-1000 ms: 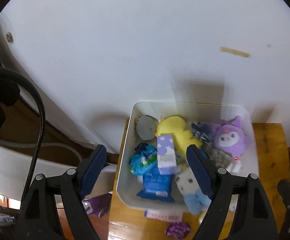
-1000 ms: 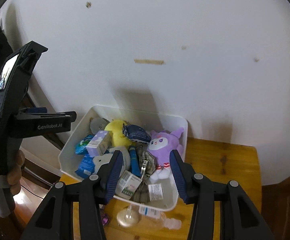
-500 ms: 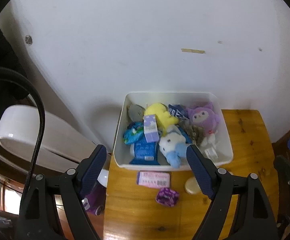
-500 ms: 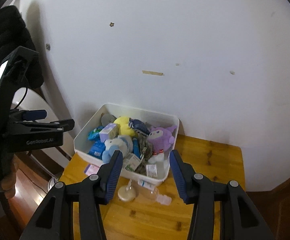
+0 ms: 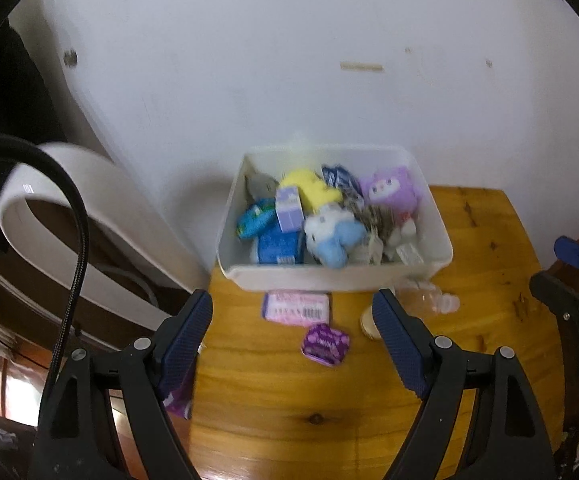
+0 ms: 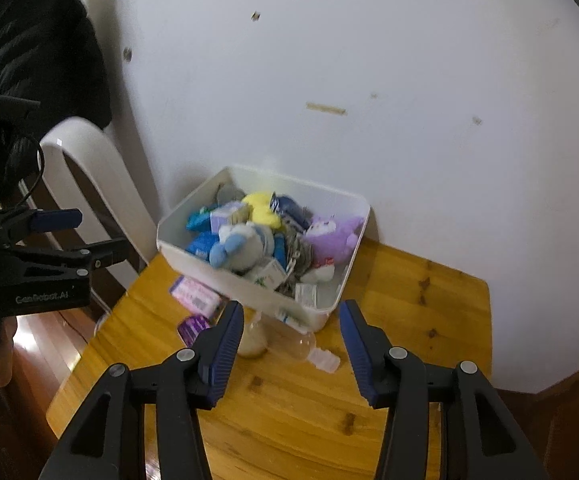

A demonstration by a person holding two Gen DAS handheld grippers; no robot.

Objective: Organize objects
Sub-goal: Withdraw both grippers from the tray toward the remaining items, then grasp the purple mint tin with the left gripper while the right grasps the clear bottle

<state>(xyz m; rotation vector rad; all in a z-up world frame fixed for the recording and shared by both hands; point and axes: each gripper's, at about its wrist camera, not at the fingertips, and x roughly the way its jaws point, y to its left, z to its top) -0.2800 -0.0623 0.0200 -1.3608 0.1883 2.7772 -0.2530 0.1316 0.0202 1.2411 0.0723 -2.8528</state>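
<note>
1. White plastic bin (image 5: 341,276), centre of the left-wrist view: it stands on the wooden worktop (image 5: 329,392) against the white wall and is filled with plush toys, small cartons and packets, among them a purple plush (image 5: 389,192) at its right end and a blue-and-white plush (image 5: 331,234) near the front wall.
2. Loose things on the worktop, just in front of the bin: a pink barcoded packet (image 5: 296,307), a small purple packet (image 5: 325,345), a clear plastic bottle (image 6: 309,350) lying on its side, and a pale round object (image 6: 251,346), blurred.
3. Left gripper (image 5: 291,332), lower centre of its view: released, jaws wide apart, empty, above the pink and purple packets.
4. Right gripper (image 6: 291,338), lower centre of its view: likewise spread and empty, framing the bottle and the bin's near corner.
5. Step in hand, as judged: approach, nothing grasped yet, four items apparently left outside the bin.
6. Next move, as judged: lower one gripper over a loose item and close; the flat packets call for a low, edge-on grip.
</note>
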